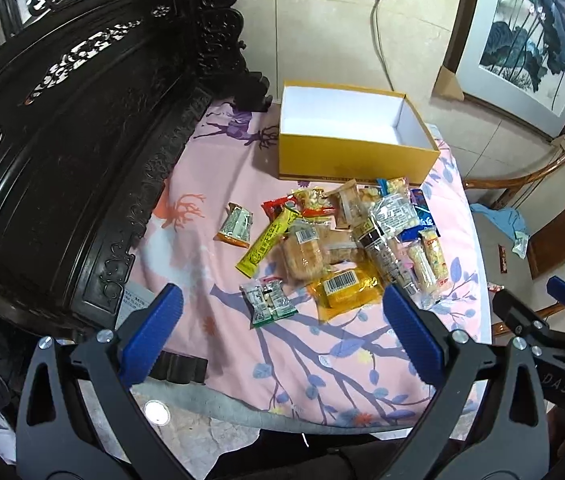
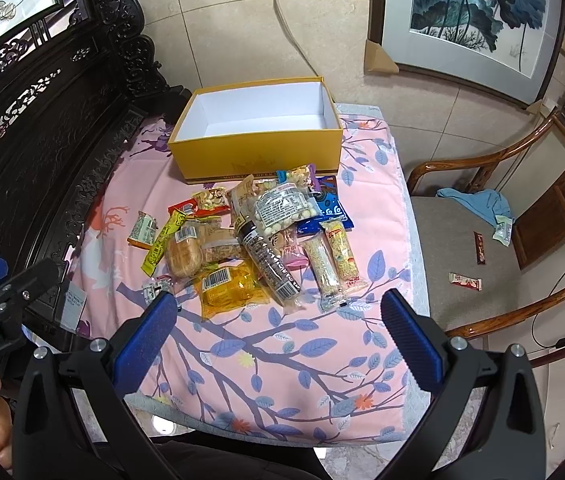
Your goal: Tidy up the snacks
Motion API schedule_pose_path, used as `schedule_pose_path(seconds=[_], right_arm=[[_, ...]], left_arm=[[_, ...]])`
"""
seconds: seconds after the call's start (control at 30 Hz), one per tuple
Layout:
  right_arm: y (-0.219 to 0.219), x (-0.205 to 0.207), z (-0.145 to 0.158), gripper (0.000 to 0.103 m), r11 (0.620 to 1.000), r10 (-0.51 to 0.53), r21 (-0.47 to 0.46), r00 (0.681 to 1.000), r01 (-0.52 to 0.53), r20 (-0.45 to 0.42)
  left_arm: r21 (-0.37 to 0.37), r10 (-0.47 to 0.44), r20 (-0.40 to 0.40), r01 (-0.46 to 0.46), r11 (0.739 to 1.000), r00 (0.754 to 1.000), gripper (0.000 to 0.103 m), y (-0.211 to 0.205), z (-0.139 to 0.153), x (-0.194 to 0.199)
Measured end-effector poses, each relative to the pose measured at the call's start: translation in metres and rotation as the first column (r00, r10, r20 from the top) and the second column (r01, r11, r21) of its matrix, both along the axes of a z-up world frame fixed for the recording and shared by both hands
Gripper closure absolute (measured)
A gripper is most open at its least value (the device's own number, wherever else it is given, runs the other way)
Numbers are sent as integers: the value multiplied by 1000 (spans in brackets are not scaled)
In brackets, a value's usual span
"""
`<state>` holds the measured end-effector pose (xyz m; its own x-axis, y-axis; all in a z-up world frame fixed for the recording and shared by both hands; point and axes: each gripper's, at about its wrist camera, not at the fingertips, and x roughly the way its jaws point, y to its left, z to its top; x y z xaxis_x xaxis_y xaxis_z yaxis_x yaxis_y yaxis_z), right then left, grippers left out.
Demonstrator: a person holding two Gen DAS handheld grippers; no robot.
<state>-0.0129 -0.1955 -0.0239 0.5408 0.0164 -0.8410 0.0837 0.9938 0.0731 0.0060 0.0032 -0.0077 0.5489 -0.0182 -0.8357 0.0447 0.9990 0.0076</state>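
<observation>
Left gripper (image 1: 282, 312): jaws wide apart, nothing between them, held above the near part of the pink floral cloth (image 1: 210, 248). Right gripper (image 2: 278, 320): jaws likewise wide apart and empty, held over the same cloth at the lower centre of its frame.

Yellow box (image 1: 354, 152): open-topped, white inside, no contents visible; it stands at the far end of the cloth, upper centre of both views.

Snacks (image 1: 334, 236): a loose, overlapping pile on the cloth just in front of the box, at frame centre. Identifiable items include a yellow barcoded packet (image 1: 346, 290) at the near edge of the pile, a clear-wrapped bread piece (image 1: 302, 254), a long dark tube-shaped pack (image 2: 270, 264), 2 pale cereal bars (image 2: 334, 260) side by side on the pile's right, and a yellow stick pack (image 1: 268, 242). A small orange-edged packet (image 1: 236, 226) lies apart to the left; a green-edged packet (image 1: 268, 300) lies apart nearest the left gripper.

A wooden chair (image 2: 482, 240), right of frame, carries a blue cloth (image 2: 478, 200) and 2 stray small wrappers (image 2: 464, 280).
</observation>
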Motion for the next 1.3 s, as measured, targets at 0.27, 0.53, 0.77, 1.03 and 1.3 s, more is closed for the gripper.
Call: schedule_pose_path(seconds=[0.27, 0.53, 0.77, 1.03, 1.3], right_arm=[[-4, 4, -4, 1, 1000, -4, 6, 1000, 4, -3], [-4, 7, -5, 1, 1000, -3, 6, 1000, 3, -9], [-3, 9, -6, 1, 1000, -6, 6, 1000, 6, -15], [-3, 8, -7, 1, 1000, -6, 4, 1000, 6, -20], [-3, 7, -8, 1, 1000, -5, 2, 1000, 5, -22]], left_arm=[[48, 18, -34, -16, 999, 999, 2, -5, -5, 11], [59, -36, -3, 36, 998, 999, 2, -10, -4, 12], [57, -38, -23, 39, 998, 999, 2, -9, -7, 17], [38, -36, -22, 36, 999, 999, 2, -6, -7, 18], [40, -33, -21, 34, 999, 999, 2, -8, -7, 18]])
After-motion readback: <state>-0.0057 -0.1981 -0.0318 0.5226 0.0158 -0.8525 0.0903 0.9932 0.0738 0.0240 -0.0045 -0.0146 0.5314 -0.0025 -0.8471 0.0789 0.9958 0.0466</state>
